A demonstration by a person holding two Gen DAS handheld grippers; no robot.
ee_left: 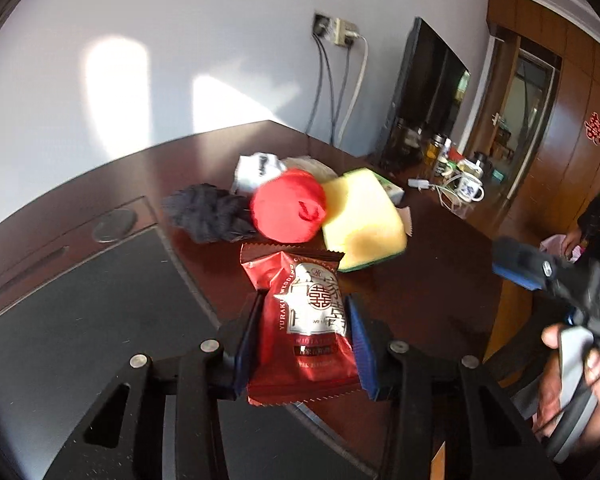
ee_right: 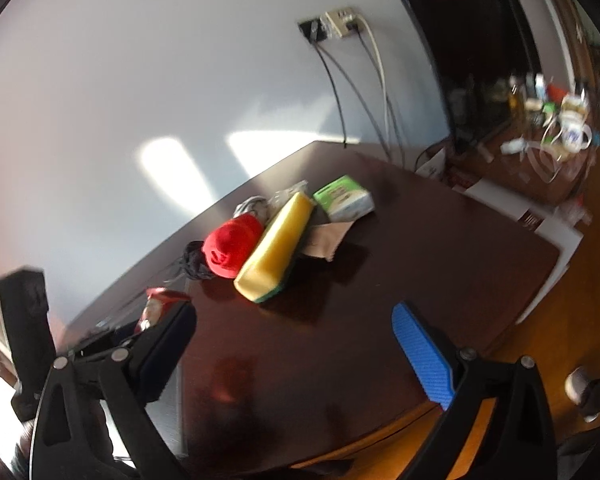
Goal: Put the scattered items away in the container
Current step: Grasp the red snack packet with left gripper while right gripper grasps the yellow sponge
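My left gripper (ee_left: pixel 302 320) is shut on a red snack packet (ee_left: pixel 304 328) and holds it above the dark desk (ee_left: pixel 420 280). Beyond it lie a red sock ball (ee_left: pixel 288 210), a black sock (ee_left: pixel 208 212), a white sock (ee_left: pixel 256 170), and a yellow-green sponge (ee_left: pixel 360 220). My right gripper (ee_right: pixel 296 328) is open and empty over the desk (ee_right: pixel 420 272). In its view I see the sponge (ee_right: pixel 276 248), the red sock ball (ee_right: pixel 232 246), a green tissue pack (ee_right: pixel 344 198), a brown paper piece (ee_right: pixel 326 240), and the red packet (ee_right: pixel 158 308) in the left gripper at lower left.
A black mat (ee_left: pixel 80 320) covers the desk's left part. A monitor (ee_left: pixel 424 92) stands at the back right with cups and bottles (ee_left: pixel 460 176) beside it. Cables (ee_left: pixel 332 92) hang from a wall socket. The desk's front edge (ee_right: pixel 540 300) drops to a wooden floor.
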